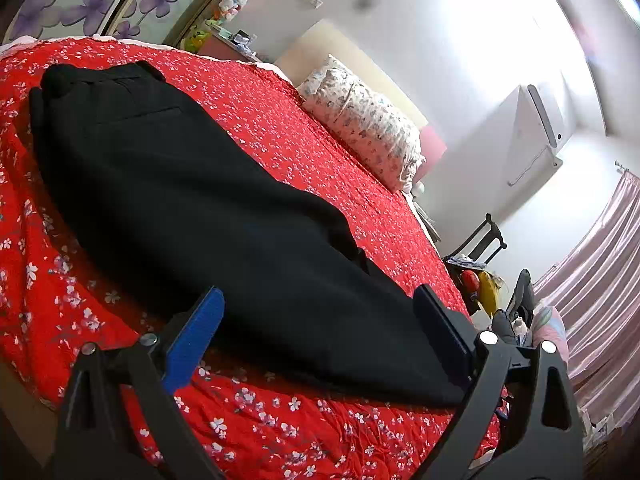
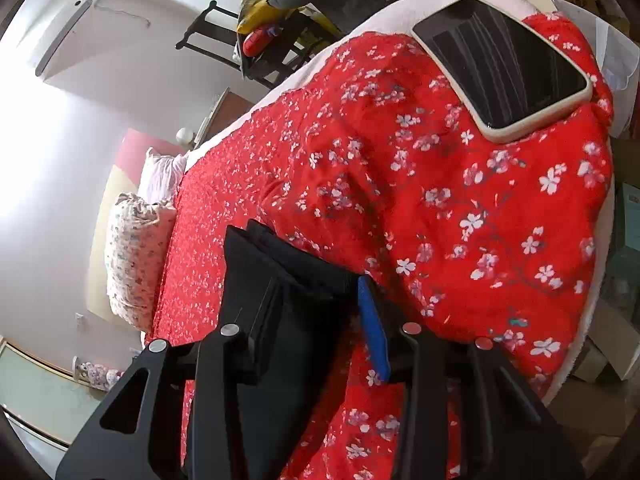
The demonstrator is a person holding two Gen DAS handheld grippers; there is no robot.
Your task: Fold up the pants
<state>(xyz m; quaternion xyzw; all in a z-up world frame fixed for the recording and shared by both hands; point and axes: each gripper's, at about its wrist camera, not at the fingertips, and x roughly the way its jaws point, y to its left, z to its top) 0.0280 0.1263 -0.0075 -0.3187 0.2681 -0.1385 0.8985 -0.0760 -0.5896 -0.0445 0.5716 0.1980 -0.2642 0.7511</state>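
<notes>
Black pants (image 1: 192, 200) lie lengthwise on a red flowered bedspread (image 1: 320, 128), waistband at the far left, leg ends close to me. My left gripper (image 1: 320, 312) is open, its fingers on either side of the leg ends, just above the cloth. In the right wrist view my right gripper (image 2: 316, 292) is open, and the hem end of the pants (image 2: 288, 264) lies between its fingers. The cloth is not pinched.
A phone (image 2: 504, 64) lies on the bedspread (image 2: 440, 200) near the bed's corner. A patterned pillow (image 1: 368, 120) lies at the head of the bed. A dark chair (image 1: 480, 240) piled with things stands beside the bed. Pink curtains (image 1: 600, 280) hang at right.
</notes>
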